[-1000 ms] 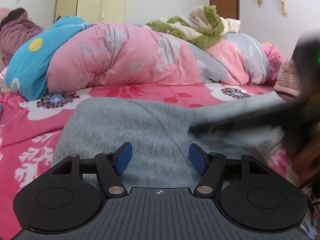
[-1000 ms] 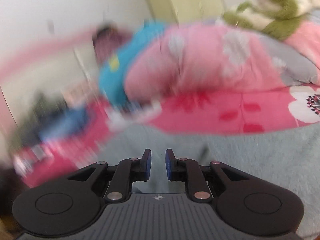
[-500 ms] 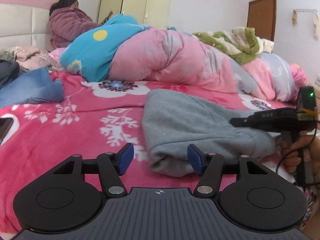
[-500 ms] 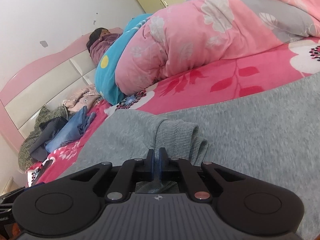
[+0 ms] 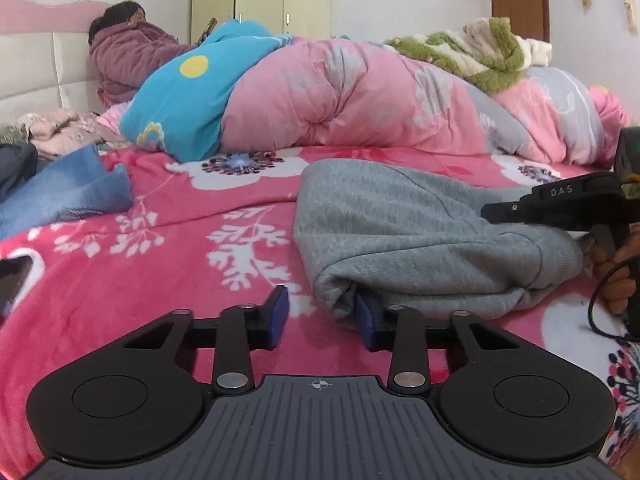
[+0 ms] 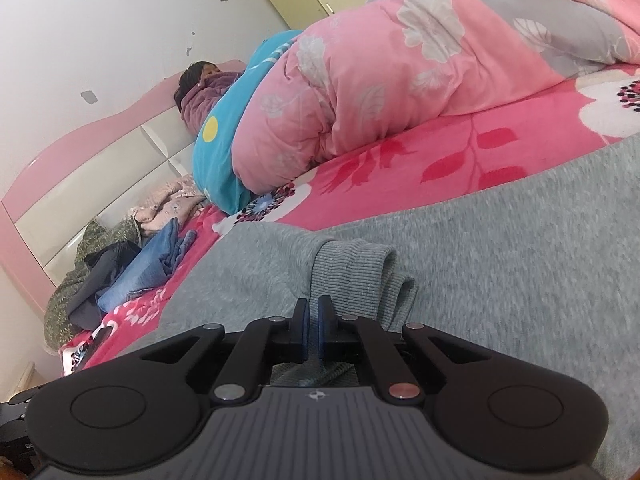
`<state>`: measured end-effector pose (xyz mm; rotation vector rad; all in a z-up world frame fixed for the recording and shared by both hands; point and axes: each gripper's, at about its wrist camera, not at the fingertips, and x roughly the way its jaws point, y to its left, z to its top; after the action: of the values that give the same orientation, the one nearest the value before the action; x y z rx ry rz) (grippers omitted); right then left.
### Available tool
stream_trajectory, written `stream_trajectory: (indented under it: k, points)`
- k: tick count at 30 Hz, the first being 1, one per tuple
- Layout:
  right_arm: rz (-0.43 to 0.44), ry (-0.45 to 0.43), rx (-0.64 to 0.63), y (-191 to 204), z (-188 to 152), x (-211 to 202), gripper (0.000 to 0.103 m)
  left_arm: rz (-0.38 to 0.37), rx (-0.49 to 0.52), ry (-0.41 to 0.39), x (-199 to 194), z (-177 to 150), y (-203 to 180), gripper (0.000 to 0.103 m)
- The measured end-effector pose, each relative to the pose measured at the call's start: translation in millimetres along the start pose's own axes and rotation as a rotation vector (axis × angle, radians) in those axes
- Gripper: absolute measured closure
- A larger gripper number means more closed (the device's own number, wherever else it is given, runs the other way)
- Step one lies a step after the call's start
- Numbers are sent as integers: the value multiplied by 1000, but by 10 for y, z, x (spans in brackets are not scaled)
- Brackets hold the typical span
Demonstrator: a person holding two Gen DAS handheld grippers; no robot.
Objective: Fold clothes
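Ahead and slightly right of the left gripper (image 5: pixel 322 318), a grey sweater (image 5: pixel 420 236) lies partly folded on the pink floral bedspread (image 5: pixel 160 248), its long axis running from the near rolled edge away toward the pink quilt (image 5: pixel 360 96). Left gripper: fingers spread wide, held low and level over the bedspread, its right fingertip (image 5: pixel 366 316) touching or tucked just under the garment's near fold, its left fingertip over bare bedspread. Right gripper (image 6: pixel 313 330): fingers nearly pressed together, apparently pinching the ribbed cuff (image 6: pixel 356 276) of a sleeve that lies doubled on the sweater's body; a thin gap remains between the pads, so the grip is judged, not certain. In the left view the right gripper reaches over the sweater from the far right, tilted across it. Judged step: laying the sleeve across the body; the right gripper is nearer the working part, while the left stands ready at the near edge. Jeans (image 5: pixel 60 196) lie well to the left.
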<state>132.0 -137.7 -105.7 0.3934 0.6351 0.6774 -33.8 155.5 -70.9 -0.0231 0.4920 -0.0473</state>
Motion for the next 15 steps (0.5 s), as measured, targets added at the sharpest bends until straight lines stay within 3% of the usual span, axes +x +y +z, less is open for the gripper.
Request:
stream_trajectory:
  k: [4,9,15]
  points:
    - [1,-1,3,-1,-1,-1,102,8,22,-12,-117,2,-80,101]
    - [4,-2,5,-4,-4,-3,102,10,85,24,-268,-11,-154,102]
    - [6,-3,9,-8,-5,-4,102,-22,65,32,-375,-96,-4,103]
